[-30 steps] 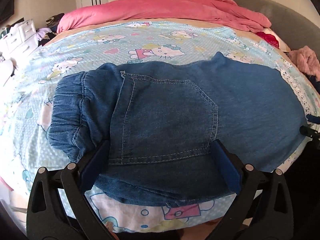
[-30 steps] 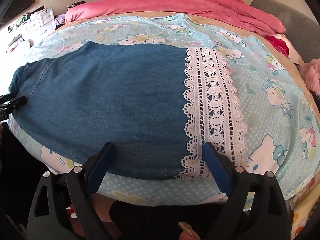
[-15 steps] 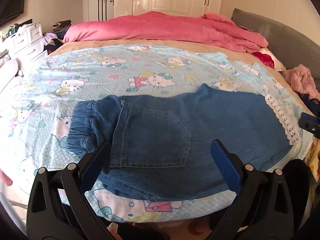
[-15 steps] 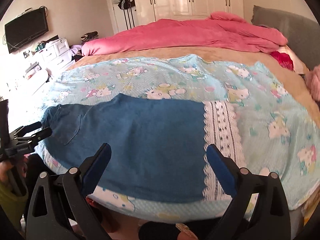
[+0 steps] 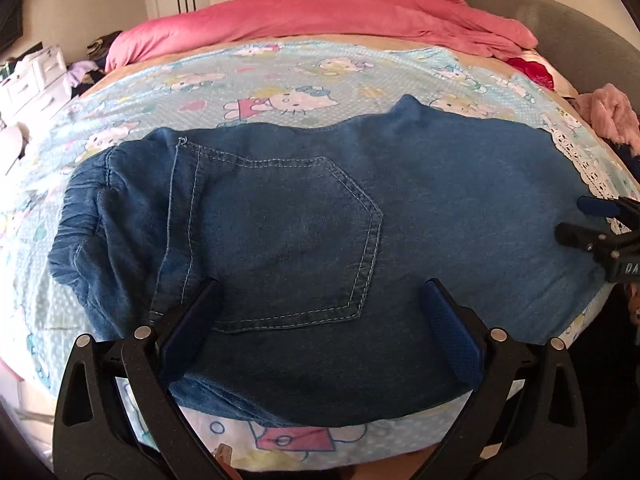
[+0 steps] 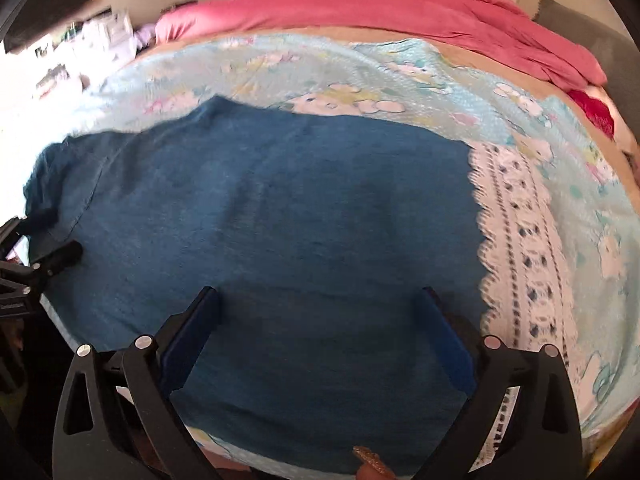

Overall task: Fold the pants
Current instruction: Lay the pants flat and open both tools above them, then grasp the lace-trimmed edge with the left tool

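Note:
Blue denim pants (image 5: 440, 200) lie flat across the near edge of the bed, the elastic waist at the left and the back pocket (image 5: 300, 240) facing up. A white lace hem (image 6: 516, 240) ends the leg at the right. My left gripper (image 5: 320, 300) is open, its blue pads hovering astride the lower edge of the pocket. Over the leg section (image 6: 280, 200), my right gripper (image 6: 318, 308) has its jaws opening wide, with cloth below them but nothing pinched. Each gripper shows at the edge of the other's view.
The bed has a light blue cartoon-print sheet (image 5: 280, 80). A pink duvet (image 5: 320, 16) is heaped at the far end. A grey headboard (image 5: 560, 20) and a pink garment (image 5: 612, 112) are on the right. White drawers (image 5: 36, 76) stand on the left.
Both grippers drew back from the bed half a second ago and have come in close over the pants again. The right jaws stand slightly wider. The pants have not shifted.

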Available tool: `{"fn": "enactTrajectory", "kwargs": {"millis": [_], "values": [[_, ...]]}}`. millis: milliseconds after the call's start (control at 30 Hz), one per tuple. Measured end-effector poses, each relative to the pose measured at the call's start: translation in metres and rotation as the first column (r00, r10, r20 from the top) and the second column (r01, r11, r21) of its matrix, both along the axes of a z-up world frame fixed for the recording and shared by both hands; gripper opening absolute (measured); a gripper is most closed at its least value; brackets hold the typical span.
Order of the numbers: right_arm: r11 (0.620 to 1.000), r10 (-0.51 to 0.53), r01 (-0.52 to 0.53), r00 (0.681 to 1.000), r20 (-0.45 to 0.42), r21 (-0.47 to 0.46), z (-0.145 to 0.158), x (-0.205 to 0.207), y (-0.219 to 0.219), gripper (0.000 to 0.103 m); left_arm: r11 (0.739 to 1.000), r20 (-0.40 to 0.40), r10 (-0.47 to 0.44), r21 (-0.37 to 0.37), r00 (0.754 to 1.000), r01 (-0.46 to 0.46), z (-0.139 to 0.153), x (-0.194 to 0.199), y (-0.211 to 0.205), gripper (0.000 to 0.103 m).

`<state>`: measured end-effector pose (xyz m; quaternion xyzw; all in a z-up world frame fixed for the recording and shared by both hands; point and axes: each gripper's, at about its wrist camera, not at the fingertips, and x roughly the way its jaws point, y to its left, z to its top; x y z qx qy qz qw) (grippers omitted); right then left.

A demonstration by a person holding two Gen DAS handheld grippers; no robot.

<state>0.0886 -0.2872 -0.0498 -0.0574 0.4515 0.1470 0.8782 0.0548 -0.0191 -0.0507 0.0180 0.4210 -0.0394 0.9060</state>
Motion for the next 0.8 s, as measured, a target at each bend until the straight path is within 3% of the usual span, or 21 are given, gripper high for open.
{"fn": "enactTrajectory", "kwargs": {"millis": [100,233,367,600,800], "values": [[0.998,-0.043,0.044,0.999,0.026,-0.035,0.005,-0.007,-0.007,0.097,1.0,-0.004,0.009,-0.023,1.0,-0.009,0.004,0.0,0.002,0.094],[0.992,-0.11,0.104,0.99,0.09,0.07,0.03,-0.032,-0.035,0.098,0.998,0.016,0.013,-0.057,1.0,-0.012,0.026,-0.005,0.005,0.094],[0.98,-0.188,0.176,0.973,0.133,0.096,0.049,-0.049,-0.068,0.098,0.996,0.076,0.028,-0.087,0.997,-0.021,0.057,-0.014,0.005,0.094],[0.947,-0.308,0.285,0.937,0.167,0.146,0.067,-0.079,-0.126,0.098,0.997,0.139,-0.024,-0.075,0.99,0.035,0.093,-0.023,-0.018,0.094],[0.918,-0.386,0.355,0.904,0.185,0.177,0.075,-0.104,-0.163,0.098,0.985,0.152,-0.123,-0.103,0.981,0.139,0.109,-0.014,-0.06,0.094]]}}
